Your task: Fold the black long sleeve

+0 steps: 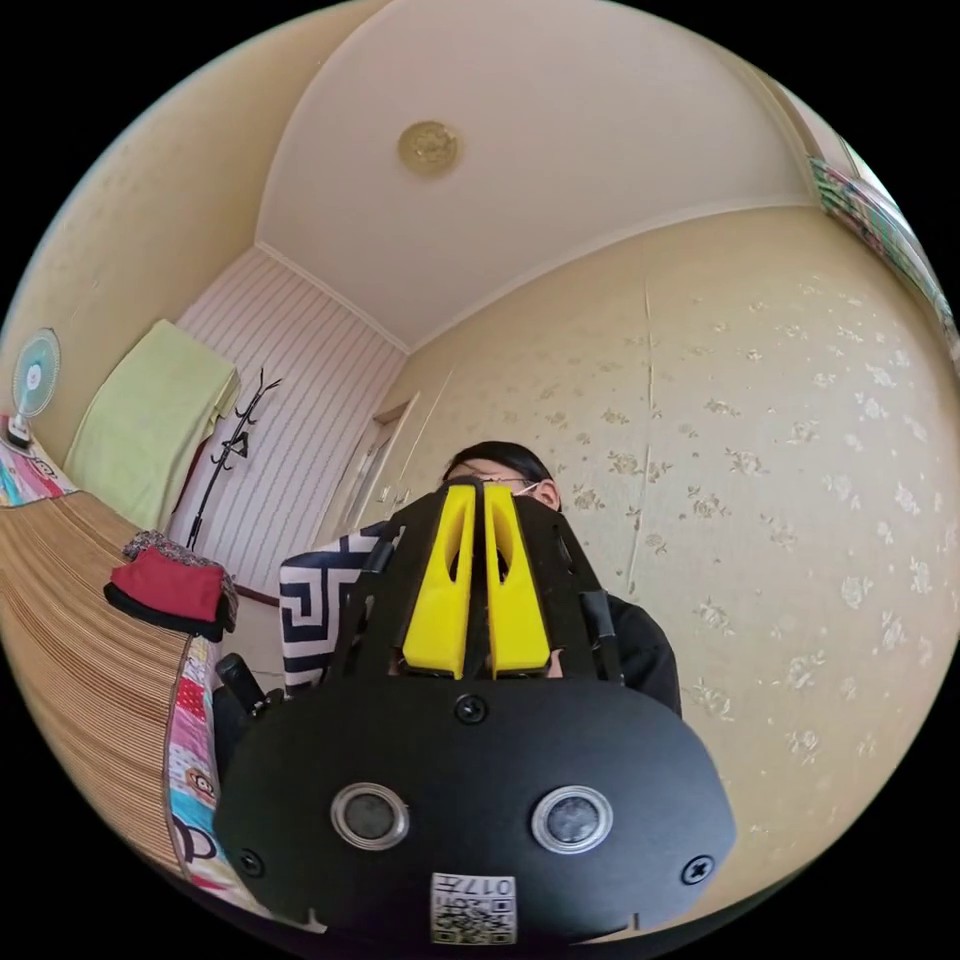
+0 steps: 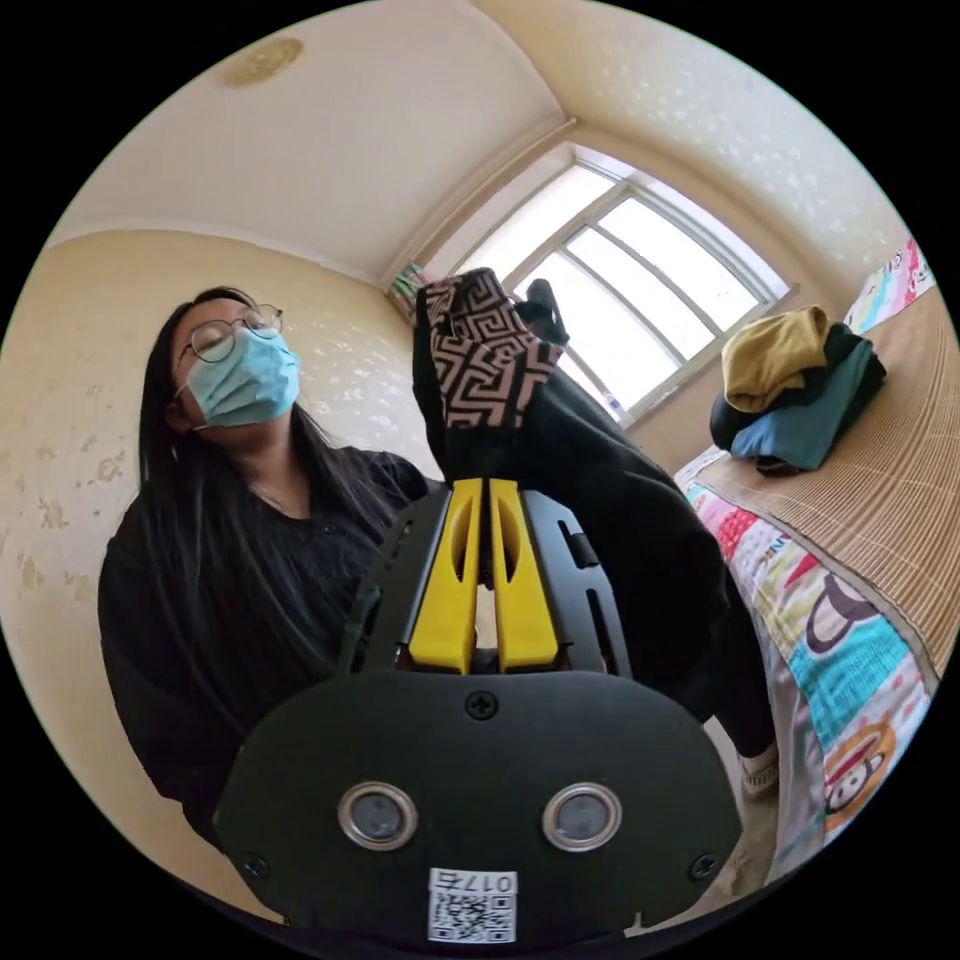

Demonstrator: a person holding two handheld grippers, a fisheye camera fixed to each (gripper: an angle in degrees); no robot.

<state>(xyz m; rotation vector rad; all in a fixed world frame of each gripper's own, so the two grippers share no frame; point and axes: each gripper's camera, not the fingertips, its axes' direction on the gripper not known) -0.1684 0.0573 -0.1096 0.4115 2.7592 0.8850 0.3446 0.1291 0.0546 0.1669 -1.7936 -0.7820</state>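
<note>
Pointing up toward the ceiling, the right gripper (image 2: 485, 490) has its yellow jaws pressed together on the black long sleeve (image 2: 610, 540), whose dark cloth rises from the jaw tips and drapes away toward four o'clock. A patterned panel of that garment (image 2: 485, 365), brown with a black key motif, stands above the tips at twelve o'clock. The person (image 2: 250, 540) in dark clothes sits at nine o'clock in the right gripper view, against the pale flowered wall. At two o'clock the window (image 2: 640, 290) lets in bright light, and at three o'clock a heap of clothes (image 2: 790, 400), yellow, teal and dark, lies on the woven mat (image 2: 880, 520) that covers the bed; the cartoon-print sheet (image 2: 830, 650) shows at the mat's edge at four o'clock.

In the left gripper view the left gripper (image 1: 478, 500) also tilts up, its yellow jaws nearly together with a thin dark gap between them; whether cloth sits in that gap I cannot tell. A black-and-white patterned stretch of cloth (image 1: 315, 610) hangs just beside it at nine o'clock. Farther toward nine o'clock a small folded pile (image 1: 170, 595), red over black, rests on the mat. A coat stand (image 1: 230, 450) stands at ten o'clock near a pale green sheet (image 1: 150, 420).
</note>
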